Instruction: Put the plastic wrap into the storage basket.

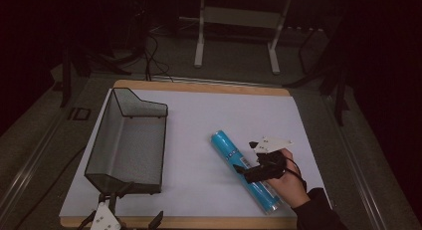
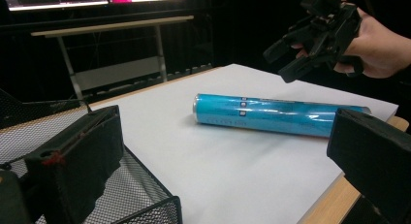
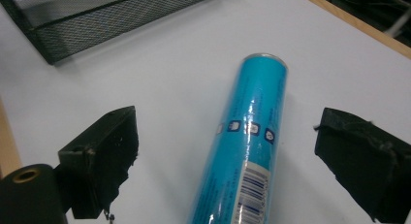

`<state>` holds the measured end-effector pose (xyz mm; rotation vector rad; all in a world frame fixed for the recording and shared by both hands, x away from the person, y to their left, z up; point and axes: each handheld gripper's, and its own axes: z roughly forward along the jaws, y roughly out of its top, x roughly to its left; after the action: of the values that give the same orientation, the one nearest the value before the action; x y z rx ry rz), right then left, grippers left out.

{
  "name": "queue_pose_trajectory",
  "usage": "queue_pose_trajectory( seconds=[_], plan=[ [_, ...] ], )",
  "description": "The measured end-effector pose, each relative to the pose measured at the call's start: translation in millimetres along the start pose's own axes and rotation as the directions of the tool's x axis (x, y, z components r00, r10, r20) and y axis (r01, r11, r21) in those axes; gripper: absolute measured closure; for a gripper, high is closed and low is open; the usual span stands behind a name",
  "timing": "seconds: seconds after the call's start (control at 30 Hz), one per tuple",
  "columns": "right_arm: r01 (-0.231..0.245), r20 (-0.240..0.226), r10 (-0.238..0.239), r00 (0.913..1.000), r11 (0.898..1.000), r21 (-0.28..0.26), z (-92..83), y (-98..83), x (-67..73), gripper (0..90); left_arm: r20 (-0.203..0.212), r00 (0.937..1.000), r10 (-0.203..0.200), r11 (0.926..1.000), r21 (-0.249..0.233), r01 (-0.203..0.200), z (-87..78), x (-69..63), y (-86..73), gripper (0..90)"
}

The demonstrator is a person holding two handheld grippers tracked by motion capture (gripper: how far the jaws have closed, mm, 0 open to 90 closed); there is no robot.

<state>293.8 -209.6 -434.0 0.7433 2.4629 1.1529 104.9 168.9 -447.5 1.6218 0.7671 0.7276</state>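
A blue cylindrical tube (image 1: 238, 163) lies on its side on the white sheet, right of centre. My right gripper (image 1: 249, 172), held in a hand, hovers over the tube's near half. In the right gripper view this gripper (image 3: 232, 156) is open, one jaw on each side of the tube (image 3: 252, 132), not touching it. My left gripper (image 1: 133, 209) sits at the table's near left edge, by the basket's near corner. Its jaws stand wide open with nothing between them (image 2: 223, 170). From there I see the tube (image 2: 276, 115) and the right gripper (image 2: 291, 64) above it.
A black wire-mesh basket (image 1: 127, 140) stands on the left of the white sheet (image 1: 199, 115), its near corner (image 2: 145, 204) under my left jaw. The sheet covers a wooden board (image 1: 199, 86). Table legs and cables lie on the floor beyond.
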Motion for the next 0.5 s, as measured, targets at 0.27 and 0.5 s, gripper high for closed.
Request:
queue_pose_trajectory(
  seconds=[0.27, 0.5],
  plan=[
    [-0.028, 0.033, 0.024, 0.9992, 0.992, 0.12, 22.0, 1.0, -6.7, 8.4, 0.011, 0.9999, 0.008, 1.0, 0.0, -0.008, -0.2, -0.8, -0.4, 0.2],
    [-0.12, 0.055, 0.11, 0.9925, 0.956, 0.269, 41.3, -1.6, -15.4, 9.0, 0.015, 0.9999, 0.007, 1.0, 0.003, -0.007, 0.1, 0.1, -0.5, 0.2]
  ],
)
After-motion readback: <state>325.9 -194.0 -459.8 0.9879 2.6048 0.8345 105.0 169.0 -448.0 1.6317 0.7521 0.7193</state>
